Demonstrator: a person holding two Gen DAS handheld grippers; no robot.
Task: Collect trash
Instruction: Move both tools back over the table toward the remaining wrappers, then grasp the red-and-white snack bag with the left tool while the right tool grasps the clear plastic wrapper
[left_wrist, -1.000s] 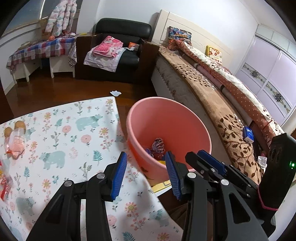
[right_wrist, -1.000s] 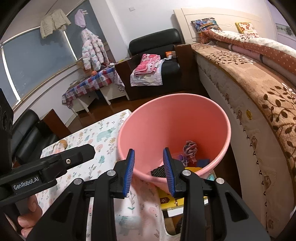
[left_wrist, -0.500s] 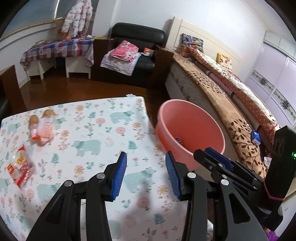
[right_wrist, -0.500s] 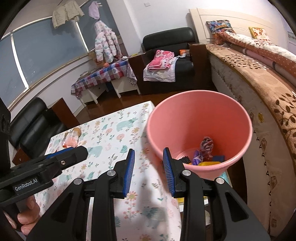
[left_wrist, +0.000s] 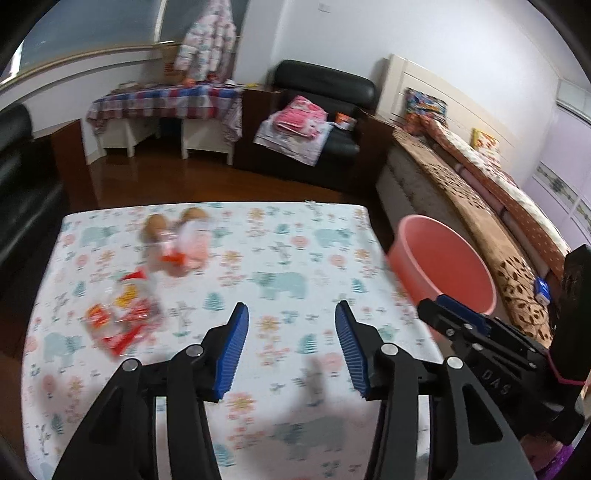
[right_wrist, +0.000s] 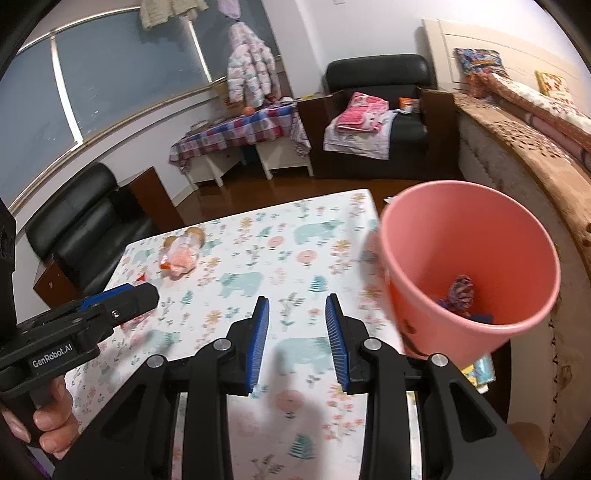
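Note:
A pink bucket (right_wrist: 469, 258) stands beside the table's right edge, with several scraps of trash at its bottom; it also shows in the left wrist view (left_wrist: 443, 269). On the patterned tablecloth (left_wrist: 280, 258) lie a red-and-clear wrapper (left_wrist: 122, 317) and a pink wrapper with two brown round things (left_wrist: 181, 240), also in the right wrist view (right_wrist: 181, 254). My left gripper (left_wrist: 291, 347) is open and empty above the table, right of the red wrapper. My right gripper (right_wrist: 297, 339) is open and empty, left of the bucket.
A bed with a brown cover (left_wrist: 480, 206) runs along the right behind the bucket. A black armchair with folded clothes (left_wrist: 314, 122) and a checked-cloth table (left_wrist: 166, 103) stand at the back. A black sofa (right_wrist: 74, 229) is left of the table.
Both grippers have swung left, away from the bucket and over the table. The wrappers have come nearer to the middle of the left wrist view. Both stay open.

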